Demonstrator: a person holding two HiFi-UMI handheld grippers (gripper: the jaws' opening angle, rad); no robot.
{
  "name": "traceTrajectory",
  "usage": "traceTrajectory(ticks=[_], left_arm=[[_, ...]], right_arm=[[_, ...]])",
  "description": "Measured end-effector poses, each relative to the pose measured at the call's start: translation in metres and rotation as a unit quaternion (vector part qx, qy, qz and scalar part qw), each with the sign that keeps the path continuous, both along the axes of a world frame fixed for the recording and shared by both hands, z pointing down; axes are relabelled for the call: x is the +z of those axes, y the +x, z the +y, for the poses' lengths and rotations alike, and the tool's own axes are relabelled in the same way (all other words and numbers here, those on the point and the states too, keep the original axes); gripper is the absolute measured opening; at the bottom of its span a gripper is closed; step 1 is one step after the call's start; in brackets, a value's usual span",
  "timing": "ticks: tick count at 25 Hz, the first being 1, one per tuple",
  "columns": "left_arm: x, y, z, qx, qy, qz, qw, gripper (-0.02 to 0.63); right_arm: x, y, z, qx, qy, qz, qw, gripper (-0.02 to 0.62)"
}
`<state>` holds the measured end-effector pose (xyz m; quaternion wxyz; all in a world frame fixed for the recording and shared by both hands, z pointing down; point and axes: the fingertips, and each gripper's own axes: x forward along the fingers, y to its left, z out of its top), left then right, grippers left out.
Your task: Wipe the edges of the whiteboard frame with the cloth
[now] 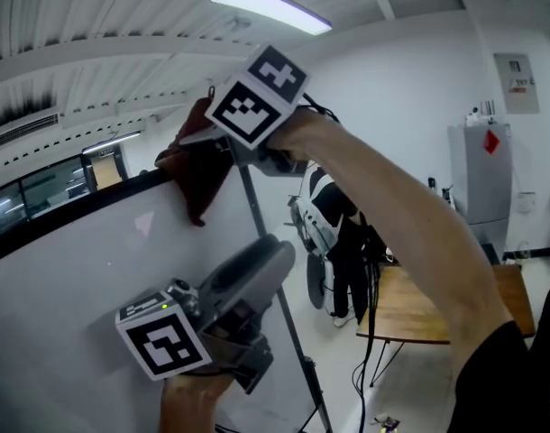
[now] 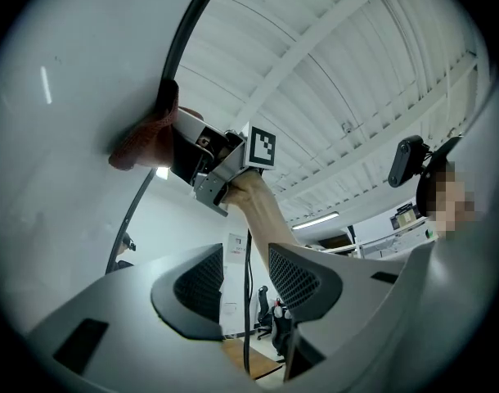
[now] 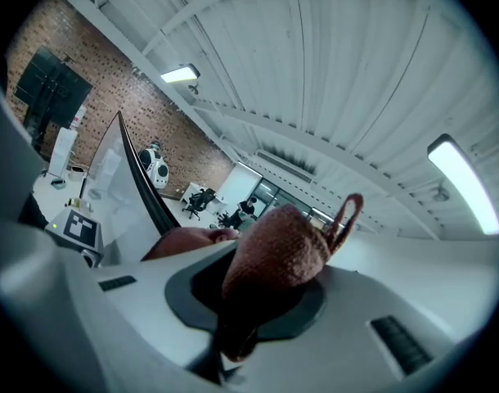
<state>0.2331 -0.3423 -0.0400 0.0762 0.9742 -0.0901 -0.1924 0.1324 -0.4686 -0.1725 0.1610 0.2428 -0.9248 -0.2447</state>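
The whiteboard (image 1: 86,287) fills the lower left of the head view, with its black frame (image 1: 95,198) along the top and down the right side. At the upper right corner, my right gripper (image 1: 214,148) is shut on a reddish-brown cloth (image 1: 199,171) that is pressed over the frame and hangs onto the board. In the right gripper view the cloth (image 3: 276,250) bulges between the jaws of the right gripper (image 3: 251,303). My left gripper (image 1: 257,282) is lower, beside the frame's right edge. It stands open and empty in the left gripper view (image 2: 248,289), which looks up at the cloth (image 2: 141,140).
A wooden table (image 1: 437,307) and a white cabinet (image 1: 481,183) stand to the right of the board. A black-and-white shape (image 1: 325,213) sits behind the frame's right edge. A ceiling light (image 1: 270,5) glows overhead. Dark windows (image 1: 41,192) lie beyond the board's top edge.
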Motion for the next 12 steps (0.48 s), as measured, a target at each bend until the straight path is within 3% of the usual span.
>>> traceTrajectory(ticks=[8, 12], left_arm=[[0.009, 0.013, -0.01, 0.035, -0.007, 0.002, 0.9993, 0.169], [0.009, 0.021, -0.022, 0.032, -0.01, -0.005, 0.9994, 0.169]], right_arm=[[0.0, 0.029, -0.024, 0.054, 0.03, -0.015, 0.998, 0.058], [-0.002, 0.042, -0.034, 0.033, 0.016, -0.053, 0.998, 0.058]])
